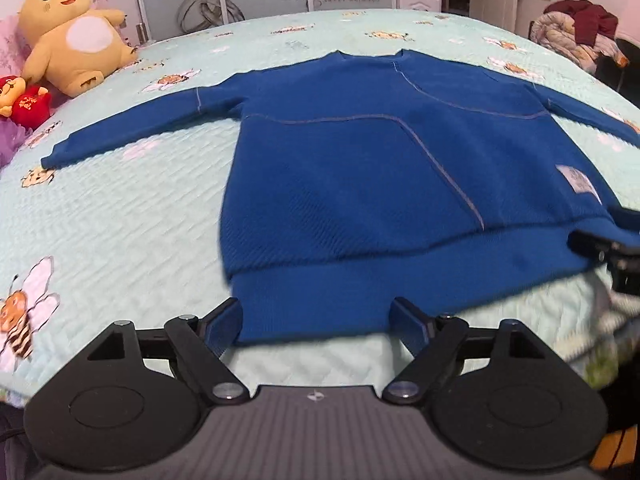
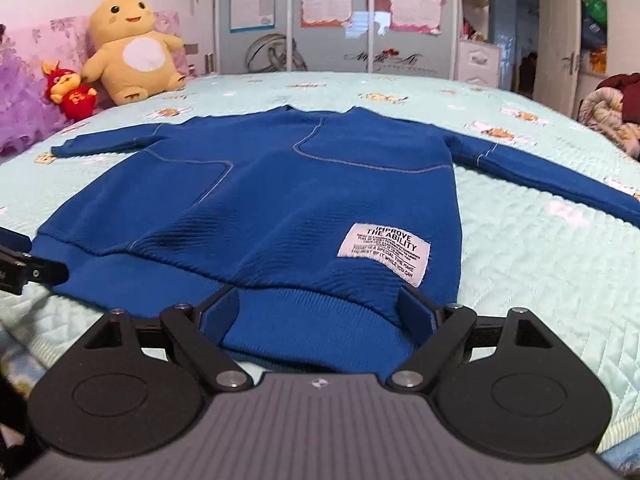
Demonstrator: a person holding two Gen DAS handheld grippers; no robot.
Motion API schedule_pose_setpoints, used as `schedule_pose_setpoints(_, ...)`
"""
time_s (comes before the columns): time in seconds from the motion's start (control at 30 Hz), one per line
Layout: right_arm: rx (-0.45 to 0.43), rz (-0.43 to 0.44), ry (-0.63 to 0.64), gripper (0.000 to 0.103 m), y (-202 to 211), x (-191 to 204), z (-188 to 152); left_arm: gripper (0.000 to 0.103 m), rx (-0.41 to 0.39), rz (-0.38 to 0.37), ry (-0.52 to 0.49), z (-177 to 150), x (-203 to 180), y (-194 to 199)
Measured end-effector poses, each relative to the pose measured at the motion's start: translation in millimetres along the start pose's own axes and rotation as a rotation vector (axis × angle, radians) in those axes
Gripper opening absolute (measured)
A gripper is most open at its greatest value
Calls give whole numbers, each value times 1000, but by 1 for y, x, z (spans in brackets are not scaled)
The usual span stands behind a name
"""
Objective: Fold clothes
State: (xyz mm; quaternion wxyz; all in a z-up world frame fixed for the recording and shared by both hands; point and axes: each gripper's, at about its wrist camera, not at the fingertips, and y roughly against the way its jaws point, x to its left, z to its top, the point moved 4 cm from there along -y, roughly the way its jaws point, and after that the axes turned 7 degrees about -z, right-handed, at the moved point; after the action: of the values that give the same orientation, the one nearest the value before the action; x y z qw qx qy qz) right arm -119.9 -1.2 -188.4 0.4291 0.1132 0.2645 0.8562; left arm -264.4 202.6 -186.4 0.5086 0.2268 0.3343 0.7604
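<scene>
Item: blue sweater point(image 2: 280, 208), spread flat and face up on the bed point(image 1: 120, 220), hem at the near edge, both sleeves stretched out sideways. We note a white cloth label point(image 2: 386, 254) near the hem. Our left gripper point(image 1: 316, 320) stands at the hem with jaws wide apart, the ribbed band between them, pads not pressing. Our right gripper point(image 2: 320, 304) likewise stands wide over the hem near the label, nothing clamped. Toward the far left corner: a yellow plush toy point(image 2: 132, 48) and a small red doll point(image 2: 70, 90).
</scene>
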Motion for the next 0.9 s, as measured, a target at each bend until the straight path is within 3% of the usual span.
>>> schedule_pose_setpoints(0.17,75,36,-15,86,21,0,-2,81,-35,6,-14,4,5,22)
schedule_pose_setpoints(0.3,-9,48,-106,86,46,1,9,83,-142,7,-58,30,-2,38)
schedule_pose_setpoints(0.4,-71,67,-137,86,46,0,23,84,-180,16,-81,49,-11,26)
schedule_pose_setpoints(0.43,-54,69,-139,86,38,0,24,84,-189,20,-87,54,-13,20)
schedule_pose_setpoints(0.57,98,69,-169,86,7,-4,4,84,-41,69,-100,38,-15,-19)
schedule_pose_setpoints(0.7,67,65,-74,86,30,1,-10,86,-64,44,-34,10,-2,-7)
schedule_pose_setpoints(0.77,51,61,-98,86,40,0,-7,86,-54,38,-18,13,2,-2)
schedule_pose_setpoints(0.9,-80,86,-166,86,55,-3,17,86,-87,40,-17,28,-1,7)
